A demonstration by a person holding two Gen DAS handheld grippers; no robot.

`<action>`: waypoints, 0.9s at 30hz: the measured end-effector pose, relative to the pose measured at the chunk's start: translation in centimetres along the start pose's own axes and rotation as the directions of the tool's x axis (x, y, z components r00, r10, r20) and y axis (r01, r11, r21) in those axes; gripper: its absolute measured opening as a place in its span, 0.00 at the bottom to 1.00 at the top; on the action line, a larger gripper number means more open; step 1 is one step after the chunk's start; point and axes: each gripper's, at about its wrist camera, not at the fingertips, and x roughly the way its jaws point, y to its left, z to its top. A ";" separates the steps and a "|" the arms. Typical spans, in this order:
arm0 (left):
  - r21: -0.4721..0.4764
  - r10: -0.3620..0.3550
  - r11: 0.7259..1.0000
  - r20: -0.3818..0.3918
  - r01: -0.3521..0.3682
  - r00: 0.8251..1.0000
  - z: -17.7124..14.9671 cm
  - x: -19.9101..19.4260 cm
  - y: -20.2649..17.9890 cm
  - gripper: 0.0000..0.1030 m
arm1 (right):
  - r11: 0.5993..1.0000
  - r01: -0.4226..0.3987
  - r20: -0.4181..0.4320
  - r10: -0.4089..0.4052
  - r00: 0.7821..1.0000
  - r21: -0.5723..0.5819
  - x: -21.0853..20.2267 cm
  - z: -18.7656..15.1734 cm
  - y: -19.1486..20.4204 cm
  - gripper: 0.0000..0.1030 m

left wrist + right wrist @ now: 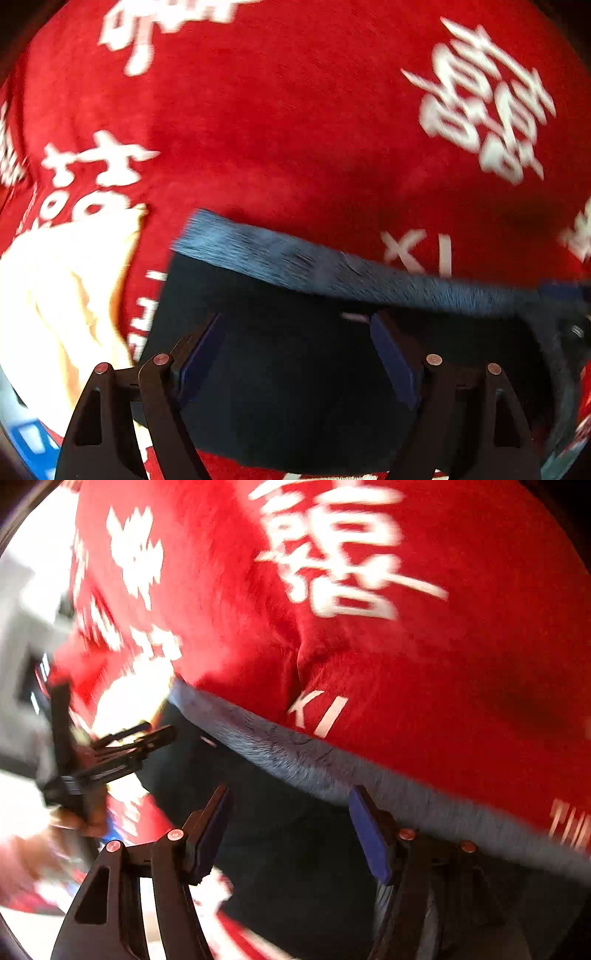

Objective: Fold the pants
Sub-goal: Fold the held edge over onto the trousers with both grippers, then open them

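The jaws of the left gripper (295, 354) stand spread, and the dark pants (295, 387) lie directly under them, not pinched. The right gripper (290, 830) is also spread wide over the same cloth, holding nothing. The pants' fuzzy grey-blue band (332, 266) (I think the waistband) is their long edge; it runs across just ahead of both grippers, so either one is equally near. The pants look smooth and matte; the red cover (295, 129) beneath, printed with white characters, looks plush. Beside the pants' left end lies a cream cloth (62, 302).
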 end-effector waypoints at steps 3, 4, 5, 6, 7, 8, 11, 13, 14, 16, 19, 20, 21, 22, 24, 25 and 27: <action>0.010 -0.038 0.999 -0.024 0.038 0.999 -0.4 1.6 -1.9 0.79 | 0.978 0.134 -0.113 -0.153 0.982 -0.160 4.7 0.6 0.5 0.26; 0.010 -0.048 0.999 -0.030 0.049 0.998 -0.4 2.2 -2.5 0.79 | 0.975 0.138 -0.157 -0.166 0.973 -0.172 5.8 0.5 -0.1 0.15; 0.010 -0.051 0.999 -0.031 0.052 0.998 -0.3 2.8 -3.0 0.79 | 0.972 0.157 -0.163 -0.185 0.969 -0.173 6.3 0.6 -0.4 0.09; 0.008 -0.049 0.999 -0.029 0.049 0.998 -0.1 3.3 -3.3 0.79 | 0.976 0.147 -0.149 -0.171 0.974 -0.160 6.2 0.8 -0.9 0.08; -0.001 -0.039 0.999 -0.022 0.039 0.999 0.3 3.9 -3.4 0.79 | 0.981 0.137 -0.149 -0.157 0.976 -0.138 5.9 0.9 -1.8 0.08; -0.012 -0.030 0.999 -0.018 0.030 0.999 0.6 4.4 -3.5 0.79 | 0.987 0.125 -0.147 -0.139 0.979 -0.102 5.7 1.3 -2.6 0.08; -0.043 0.003 0.999 -0.026 -0.004 1.000 2.0 6.3 -3.4 0.79 | 0.993 0.110 -0.171 -0.114 0.979 -0.030 6.5 2.1 -4.6 0.09; -0.010 0.036 0.999 -0.026 -0.037 0.999 2.9 6.8 -4.2 0.79 | 0.992 0.124 -0.174 -0.125 0.977 -0.016 7.1 2.3 -4.8 0.10; 0.008 0.049 0.999 -0.034 -0.049 0.998 3.2 6.8 -4.5 0.79 | 0.992 0.124 -0.170 -0.120 0.978 0.015 7.2 2.5 -5.5 0.10; 0.000 0.029 1.000 -0.053 -0.029 0.998 3.6 6.0 -4.3 0.79 | 0.988 0.119 -0.163 -0.103 0.981 0.096 6.5 2.9 -6.7 0.21; -0.049 0.017 0.999 -0.031 -0.018 0.999 4.1 4.2 -2.2 0.79 | 0.987 0.117 -0.120 -0.104 0.987 0.111 4.2 2.6 -6.3 0.29; -0.057 0.038 0.998 -0.027 -0.040 0.999 4.2 4.0 -1.3 0.79 | 0.992 0.080 -0.094 -0.071 0.993 0.098 3.2 2.3 -5.8 0.29; -0.064 0.063 0.996 -0.029 -0.065 0.998 4.3 4.0 -0.5 0.79 | 0.995 0.043 -0.080 -0.036 0.996 0.087 2.6 2.1 -5.6 0.29; -0.075 0.089 0.993 -0.042 -0.092 0.995 4.5 4.5 0.3 0.79 | 0.997 0.015 -0.079 -0.009 0.997 0.074 2.4 1.8 -5.2 0.29; -0.113 0.108 0.987 -0.064 -0.114 0.992 4.8 5.6 1.6 0.79 | 0.999 -0.009 -0.104 0.014 0.995 0.041 3.5 1.8 -3.6 0.29; -0.117 0.141 0.982 -0.050 -0.146 0.989 5.1 6.0 1.6 0.80 | 0.999 -0.010 -0.113 0.014 0.993 0.031 4.2 1.7 -3.4 0.29; -0.108 0.173 0.978 -0.040 -0.176 0.984 5.9 6.7 1.3 0.88 | 0.999 0.005 -0.128 0.000 0.992 0.036 6.1 1.6 -3.4 0.29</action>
